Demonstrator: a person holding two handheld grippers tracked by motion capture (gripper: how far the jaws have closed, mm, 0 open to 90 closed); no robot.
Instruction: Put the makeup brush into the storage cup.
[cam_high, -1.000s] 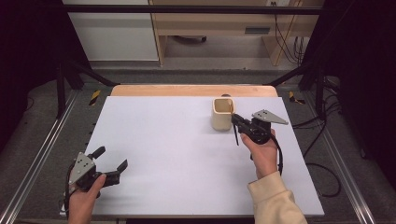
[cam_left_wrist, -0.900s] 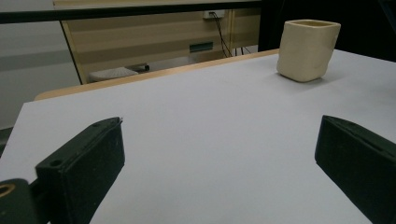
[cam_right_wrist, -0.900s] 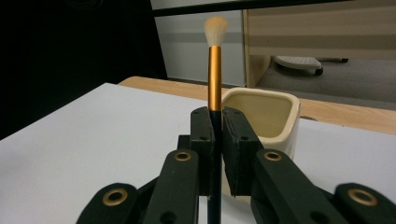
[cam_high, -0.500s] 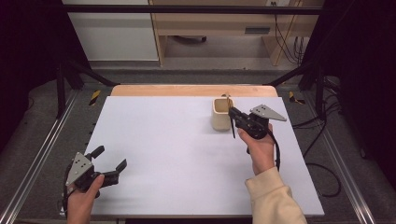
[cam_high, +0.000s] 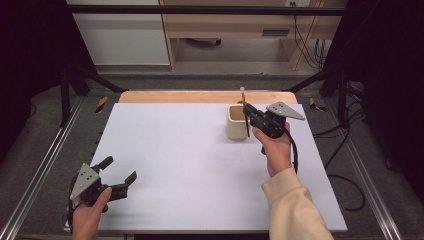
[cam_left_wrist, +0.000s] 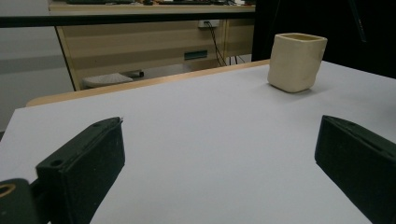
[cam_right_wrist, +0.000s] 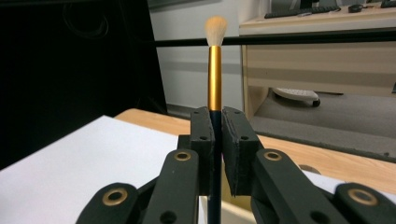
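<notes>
White tabletop (cam_high: 190, 165) runs under both our hands, with a wooden strip along its far edge and a pale wood desk across the floor beyond. Our right gripper (cam_right_wrist: 217, 140) is clamped tight on the dark handle of a makeup brush (cam_right_wrist: 215, 70), gold ferrule and pale bristle tuft pointing straight up; in the high view that gripper (cam_high: 248, 113) sits right over the near rim of the cream ceramic cup (cam_high: 236, 121), the brush (cam_high: 243, 96) standing upright there. We judge the vertical hold keeps the handle lined up with the cup's mouth, so it can slide in or out cleanly. Whether anything else sits in the cup we cannot tell. Well away from the cup, at the near left corner, our left gripper (cam_high: 117, 175) rests with jaws spread wide, holding nothing, the cup (cam_left_wrist: 296, 61) far ahead of it
</notes>
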